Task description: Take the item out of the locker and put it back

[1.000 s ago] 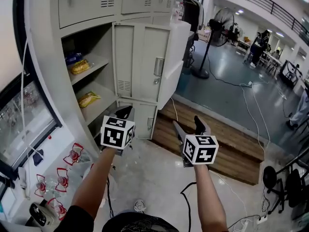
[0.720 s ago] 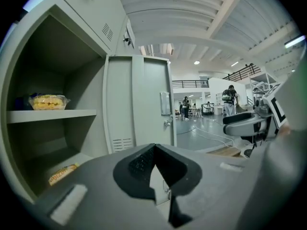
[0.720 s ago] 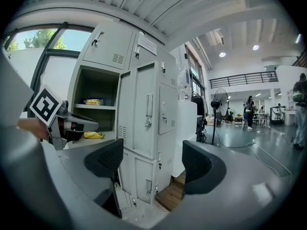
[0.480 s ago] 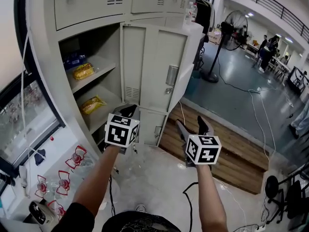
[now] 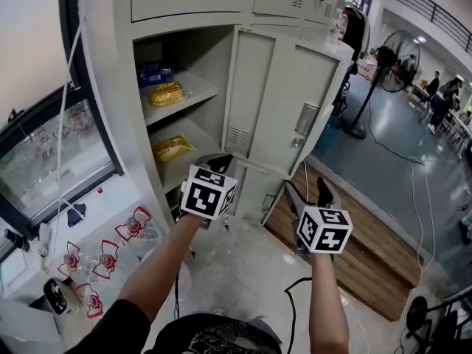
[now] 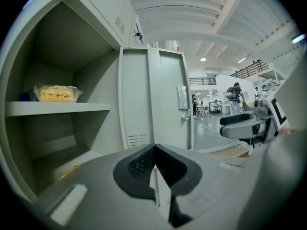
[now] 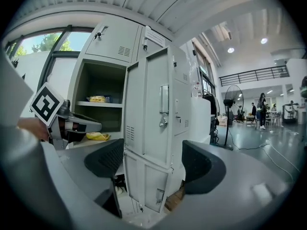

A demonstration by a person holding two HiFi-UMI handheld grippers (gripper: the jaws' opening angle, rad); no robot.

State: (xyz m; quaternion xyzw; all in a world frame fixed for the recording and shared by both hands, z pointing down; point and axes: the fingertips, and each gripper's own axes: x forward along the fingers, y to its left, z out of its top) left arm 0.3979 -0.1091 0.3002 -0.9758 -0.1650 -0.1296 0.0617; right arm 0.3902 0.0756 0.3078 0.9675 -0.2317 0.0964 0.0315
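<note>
1. The locker (image 5: 110,87) is wide open. Its door (image 5: 280,102) is swung out to the right, with the latch plate on the side facing us.
2. Two shelves are inside. The top one has the upper yellow snack pack (image 5: 167,93) lying flat near the front, with a blue packet (image 5: 153,73) just behind it towards the back wall.
3. The bottom shelf has the lower yellow snack pack (image 5: 174,148), also lying flat and about mid-shelf. So all the goodies are in the locker and neither gripper is touching any of them.
4. The left gripper (image 5: 220,161) sits just outside the opening, by the front edge of the bottom shelf. Its jaws are pinched right together with nothing between them. The left gripper view confirms it: the pads meet in a point (image 6: 154,147).
5. The right gripper (image 5: 308,192) is further right, in front of the small bottom door and near the wooden platform (image 5: 361,264). Its jaws are spread wide and empty, and the right gripper view just shows the door between them (image 7: 153,164).
6. There's a pedestal fan (image 5: 398,57) way off in the hall to the right.
</note>
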